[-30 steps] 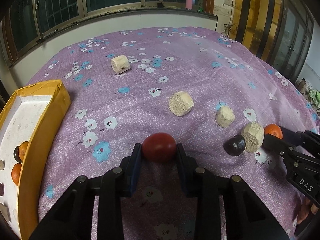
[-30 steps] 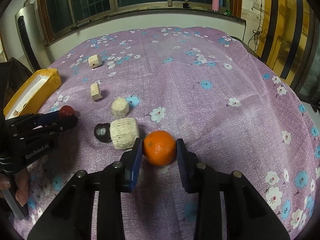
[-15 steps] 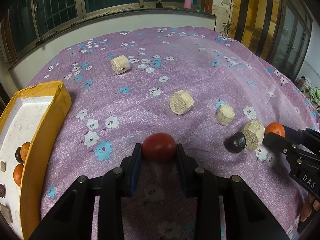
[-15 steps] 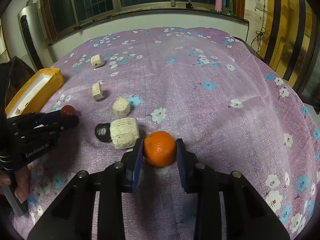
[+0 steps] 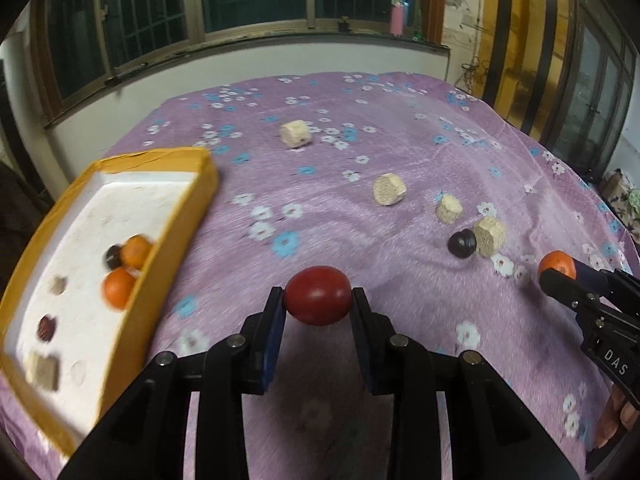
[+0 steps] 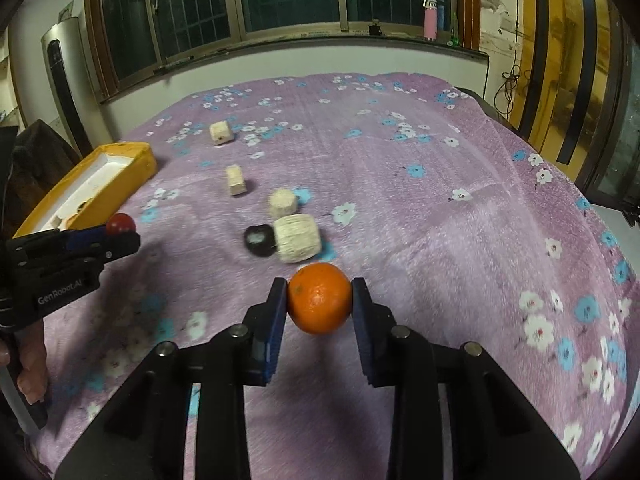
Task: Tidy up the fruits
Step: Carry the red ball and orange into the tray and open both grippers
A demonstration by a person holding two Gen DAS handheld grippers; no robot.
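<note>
a: purple flowered cloth over the table, dark windows behind. what's in hand?

b: the left gripper is closed about a fruit's width on a red fruit, clear of the cloth. the right gripper is pinched the same way on an orange, also off the cloth.

a: and where do they go?

b: my guess is the yellow tray at the left edge of the table. the left one is near its long wall; the right one is well apart from it.

a: how to do it well?

b: keep both grips firm, since round fruit can roll out of flat pads. carry each over the wall rather than against it, and lower onto a bare white patch, not onto the fruit already inside. let the left go first so the two tools don't cross.

a: count what's out on the cloth?

b: four pale blocks and one dark fruit, which touches the nearest block.

a: and in the tray?

b: two oranges, two dark fruits, and at least three pale pieces, though that corner is blurred and i can't be sure.
</note>
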